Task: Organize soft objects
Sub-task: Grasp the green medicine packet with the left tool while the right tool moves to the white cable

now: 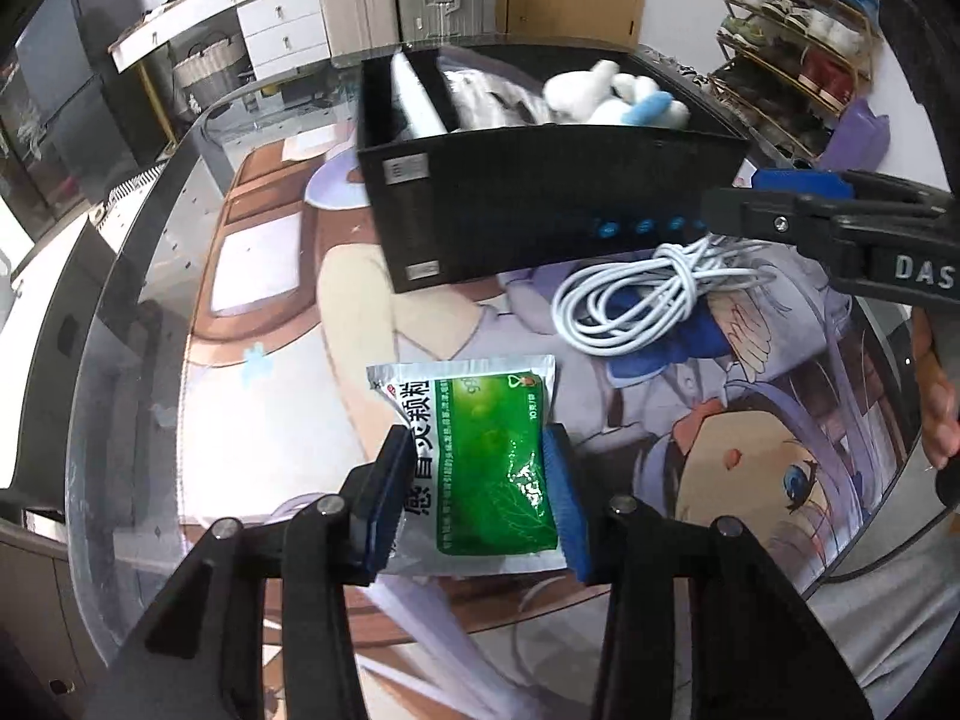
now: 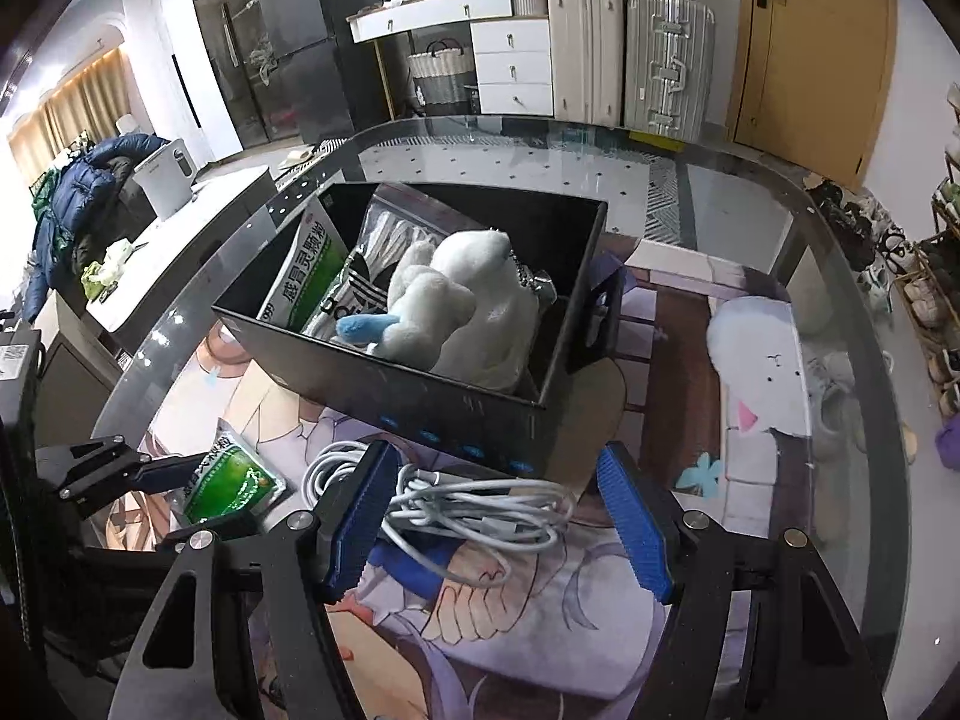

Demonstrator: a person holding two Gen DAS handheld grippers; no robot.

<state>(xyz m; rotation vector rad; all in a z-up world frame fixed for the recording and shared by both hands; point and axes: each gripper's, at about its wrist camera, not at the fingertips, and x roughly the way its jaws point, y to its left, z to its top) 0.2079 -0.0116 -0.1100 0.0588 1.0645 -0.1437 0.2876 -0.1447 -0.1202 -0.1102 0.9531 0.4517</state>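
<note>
Room: suitcases (image 2: pixel 630 54), white drawers, shoe rack (image 1: pixel 798 54) beyond the far edge.
Surface (image 2: pixel 750 192): glass over printed mat.
Black bin (image 2: pixel 420 384): toward far edge; plush toy (image 2: pixel 462 300) and packets inside.
Cable coil (image 2: pixel 474 510): white, on surface just before bin's near wall; long axis crosswise to right tongs.
Green sachet (image 1: pixel 480 462): near edge, left of coil.
Left tongs (image 1: pixel 480 504): pinching green sachet by its long sides.
Right tongs (image 2: pixel 498 522): spread, straddling cable coil, pads clear of it; nearer arm for coil.
</note>
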